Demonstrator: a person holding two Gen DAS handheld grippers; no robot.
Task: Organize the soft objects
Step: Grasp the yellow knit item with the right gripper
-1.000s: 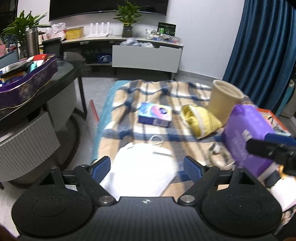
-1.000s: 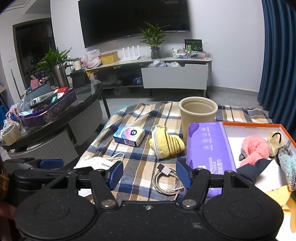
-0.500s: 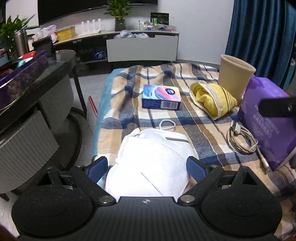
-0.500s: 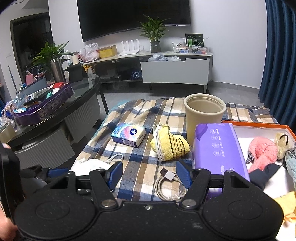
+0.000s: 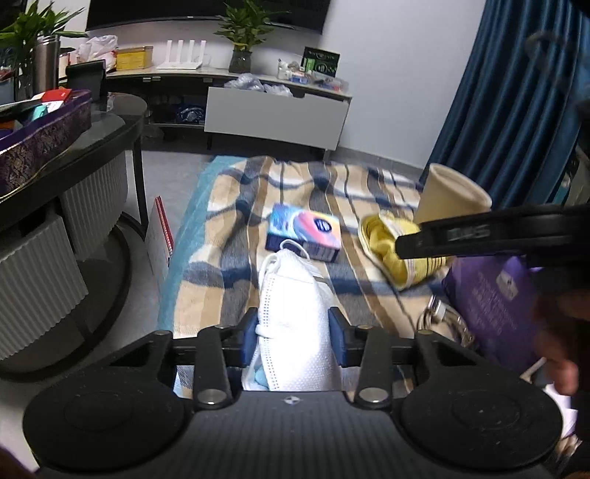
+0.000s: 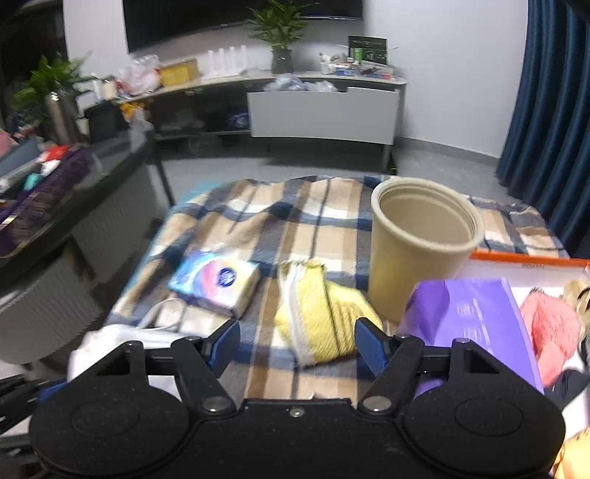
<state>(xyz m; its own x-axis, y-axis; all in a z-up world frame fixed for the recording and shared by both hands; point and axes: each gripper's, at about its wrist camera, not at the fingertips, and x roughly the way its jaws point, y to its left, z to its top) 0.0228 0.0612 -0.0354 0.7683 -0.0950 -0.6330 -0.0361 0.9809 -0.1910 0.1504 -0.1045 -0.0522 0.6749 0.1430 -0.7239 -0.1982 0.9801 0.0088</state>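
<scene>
A white wall (image 6: pixel 442 73) carries a dark TV (image 6: pixel 206 18) above a long low cabinet (image 6: pixel 320 110) cluttered with small things and a potted plant (image 6: pixel 280 40). Blue curtains (image 6: pixel 553 129) hang at the right. The floor (image 6: pixel 442 162) is grey. At the left stands a round dark glass table (image 5: pixel 92 136) with ribbed grey stools (image 5: pixel 33 265) under it.

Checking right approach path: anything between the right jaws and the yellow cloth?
Only bare plaid blanket lies between right gripper and yellow cloth, right wrist view.
</scene>
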